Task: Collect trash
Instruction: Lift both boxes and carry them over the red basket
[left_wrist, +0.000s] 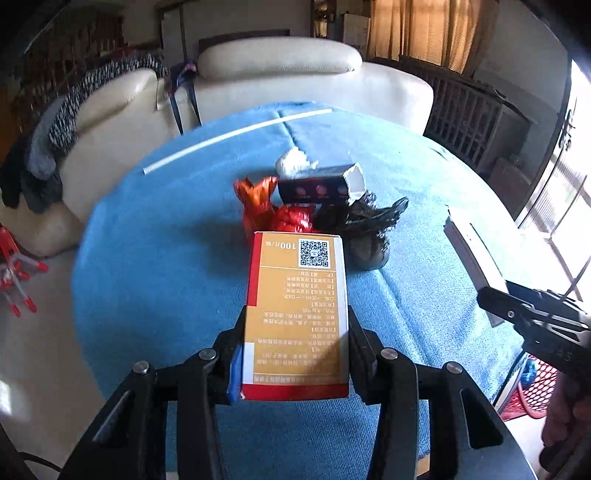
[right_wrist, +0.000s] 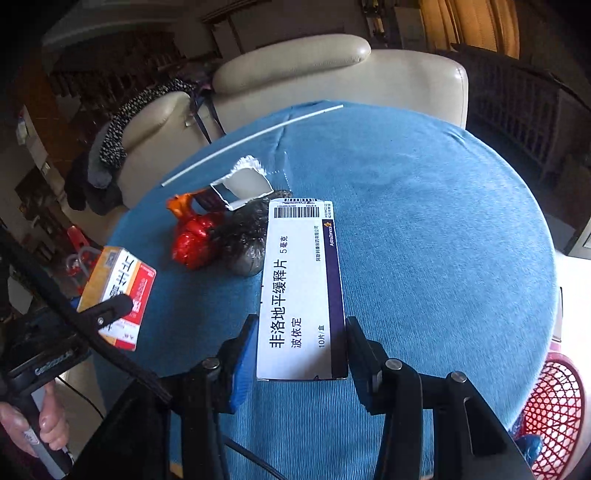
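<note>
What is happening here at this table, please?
A person is clearing trash from a round table with a blue cloth. The left gripper holds an orange medicine box; the right gripper holds a white one. A red bag, black bag and torn carton remain.

The red basket (right_wrist: 554, 413) is cut off; its blue contents perhaps plastic.

"AstraZeneca" on white medicine box (right_wrist: 301, 291)
</note>
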